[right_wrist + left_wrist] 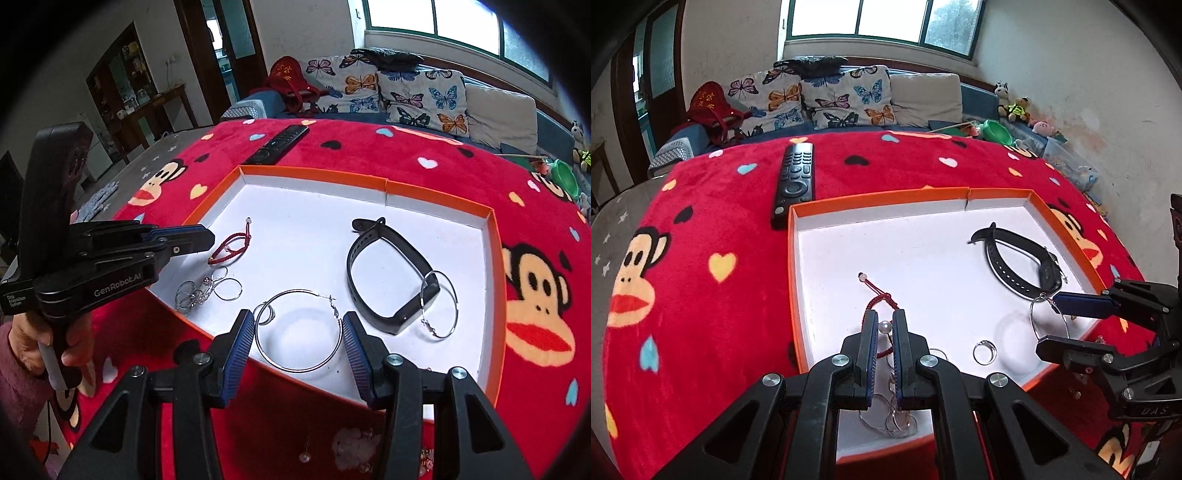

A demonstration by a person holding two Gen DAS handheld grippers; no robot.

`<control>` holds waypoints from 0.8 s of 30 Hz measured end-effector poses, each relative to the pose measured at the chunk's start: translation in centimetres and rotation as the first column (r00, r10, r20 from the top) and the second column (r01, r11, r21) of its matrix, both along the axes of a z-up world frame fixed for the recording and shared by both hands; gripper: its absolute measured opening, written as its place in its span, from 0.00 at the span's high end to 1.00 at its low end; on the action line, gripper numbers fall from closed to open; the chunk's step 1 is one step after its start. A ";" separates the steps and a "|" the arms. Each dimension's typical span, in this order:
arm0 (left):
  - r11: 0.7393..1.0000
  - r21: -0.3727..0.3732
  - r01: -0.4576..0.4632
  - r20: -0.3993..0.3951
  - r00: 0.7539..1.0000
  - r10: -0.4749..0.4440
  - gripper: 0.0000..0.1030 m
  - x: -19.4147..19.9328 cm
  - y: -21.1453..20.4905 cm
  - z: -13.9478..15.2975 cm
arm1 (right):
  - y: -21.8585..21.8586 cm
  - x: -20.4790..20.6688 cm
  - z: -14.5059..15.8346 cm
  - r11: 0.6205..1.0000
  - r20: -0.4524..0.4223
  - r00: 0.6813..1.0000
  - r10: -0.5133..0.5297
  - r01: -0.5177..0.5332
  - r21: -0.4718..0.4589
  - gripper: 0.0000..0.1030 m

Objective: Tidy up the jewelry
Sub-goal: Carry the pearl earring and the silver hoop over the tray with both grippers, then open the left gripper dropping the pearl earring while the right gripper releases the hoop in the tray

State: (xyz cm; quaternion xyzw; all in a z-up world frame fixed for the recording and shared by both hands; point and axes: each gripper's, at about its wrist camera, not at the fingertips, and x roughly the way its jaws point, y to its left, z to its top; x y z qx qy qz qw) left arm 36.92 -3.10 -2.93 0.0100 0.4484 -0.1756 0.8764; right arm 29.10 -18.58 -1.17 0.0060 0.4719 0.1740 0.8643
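An orange tray with a white floor (879, 195) (314, 171) lies on the red blanket. My right gripper (299, 328) (1047, 323) is shut on a large silver hoop earring (297, 290) (1031, 314), held just above the tray's near edge. My left gripper (885, 314) (210, 236) is shut over the tray's left side. A red cord bracelet with a pearl bead (884, 326) (231, 243) lies under its tips. A black watch band (1015, 266) (388, 273), a second hoop (439, 306), a silver ring (984, 350) (267, 314) and thin silver rings (890, 417) (207, 291) lie in the tray.
A black remote (794, 181) (277, 144) lies on the blanket behind the tray's left corner. Small loose pieces, one a pearl pin (304, 458), sit on the blanket in front of the tray. A hand (74, 350) grips the left gripper's handle. A sofa with cushions stands beyond the table.
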 end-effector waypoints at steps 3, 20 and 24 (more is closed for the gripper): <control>1.000 0.005 -0.005 -0.002 1.000 0.005 0.93 0.3 -0.1 -0.3 | 0.1 0.3 -0.3 1.000 -0.006 1.000 -0.001 0.001 -0.002 0.47; 0.999 0.000 -0.034 -0.001 0.999 0.034 0.51 0.5 0.4 -0.2 | 0.6 0.7 -0.9 1.000 -0.007 1.000 0.013 -0.013 -0.014 0.44; 1.000 0.005 -0.023 0.021 1.000 0.023 0.51 -0.2 0.3 0.7 | 0.4 0.2 0.2 1.000 0.020 1.000 0.009 -0.009 -0.013 0.44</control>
